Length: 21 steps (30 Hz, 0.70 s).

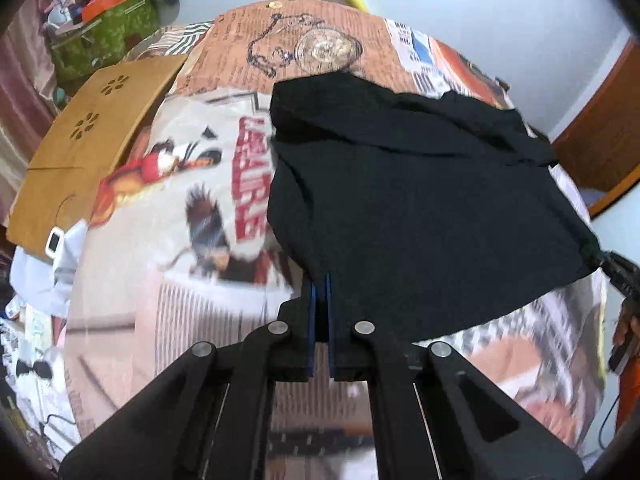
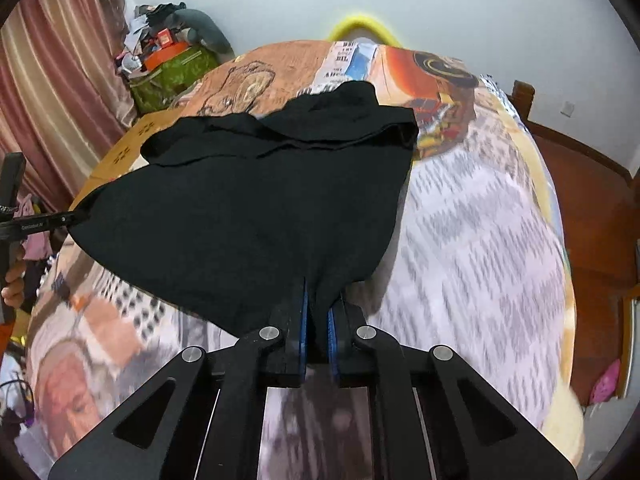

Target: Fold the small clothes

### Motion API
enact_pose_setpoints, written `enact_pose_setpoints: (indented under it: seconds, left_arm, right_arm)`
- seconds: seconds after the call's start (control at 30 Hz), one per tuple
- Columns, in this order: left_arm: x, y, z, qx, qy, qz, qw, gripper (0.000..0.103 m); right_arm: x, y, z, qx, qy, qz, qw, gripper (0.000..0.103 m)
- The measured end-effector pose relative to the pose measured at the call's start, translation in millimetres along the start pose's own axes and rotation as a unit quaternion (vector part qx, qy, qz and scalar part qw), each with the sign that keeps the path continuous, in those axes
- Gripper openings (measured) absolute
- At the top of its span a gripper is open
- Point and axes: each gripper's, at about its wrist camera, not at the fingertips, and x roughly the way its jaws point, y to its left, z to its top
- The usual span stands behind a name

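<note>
— Garment check: where's the black garment (image 1: 420,208) now?

— Spread on the bed (image 2: 480,240) ahead of you, near hem pinched at both corners: left hand-held gripper (image 1: 320,280) and right hand-held gripper (image 2: 316,292) both clamped on cloth.

— Risk?

— Uneven pulling could slip a corner out and skew your fold.

The left gripper (image 1: 320,280) is clamped on the near left corner of a black garment (image 1: 420,200), its blue-lined fingers (image 1: 312,308) pressed together over the hem. The garment lies spread on a printed bedsheet (image 1: 180,280), its far part bunched in folds. At the right edge, the right gripper (image 1: 600,258) grips the garment's other near corner, a hand (image 1: 626,328) behind it. A tan wooden board (image 1: 92,140) rests at the left, with a green box (image 1: 104,28) beyond it.
</note>
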Motion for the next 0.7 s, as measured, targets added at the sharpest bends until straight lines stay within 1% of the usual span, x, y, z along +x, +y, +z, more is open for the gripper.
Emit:
enact_pose_setpoints:
  seconds: [0.13,0.23,0.27,0.37,0.4,0.43,0.47,0.5,0.53,0.6,0.7]
  left_arm:
    - [-1,4,-29,-0.005,0.012,0.012,0.9999,0.004]
    - [1,20,-49,-0.02,0.029,0.021,0.9992,0.004]
    - [0,26,-56,-0.023,0.033,0.03,0.9987,0.004]
    - [-9,36,-62,-0.027,0.026,0.039,0.9985,0.004]
    - [-13,37,-62,-0.027,0.021,0.041,0.9986,0.004]
    - [-19,37,-59,-0.023,0.009,0.048,0.9985,0.004]
    - [-24,35,-55,-0.018,-0.001,0.053,0.9984,0.004]
    - [-28,34,-52,-0.014,-0.006,0.055,0.9984,0.004]
    - [-32,30,-44,-0.008,-0.014,0.055,0.9984,0.006]
    - [-32,24,-31,-0.001,-0.021,0.05,0.9985,0.01]
    - [-23,6,-3,0.016,-0.025,0.042,0.9987,0.016]
  right_arm:
    - [-5,0,-24,0.012,0.01,0.002,1.0,0.007]
    - [-9,-1,-38,0.026,0.011,0.003,1.0,0.007]
    - [-10,-1,-41,0.029,0.012,0.002,0.999,0.007]
    - [-15,-1,-47,0.024,0.019,-0.018,0.999,0.01]
    - [-18,-1,-46,0.023,0.02,-0.024,0.999,0.014]
    - [-20,-1,-45,0.022,0.022,-0.031,0.999,0.02]
    - [-23,-2,-41,0.021,0.019,-0.042,0.999,0.023]
    - [-27,-4,-38,0.019,0.01,-0.052,0.998,0.029]
    - [-30,-4,-34,0.017,0.001,-0.057,0.998,0.035]
    - [-36,-3,-24,0.011,-0.019,-0.056,0.998,0.037]
    - [-32,5,-7,-0.003,-0.028,-0.044,0.999,0.038]
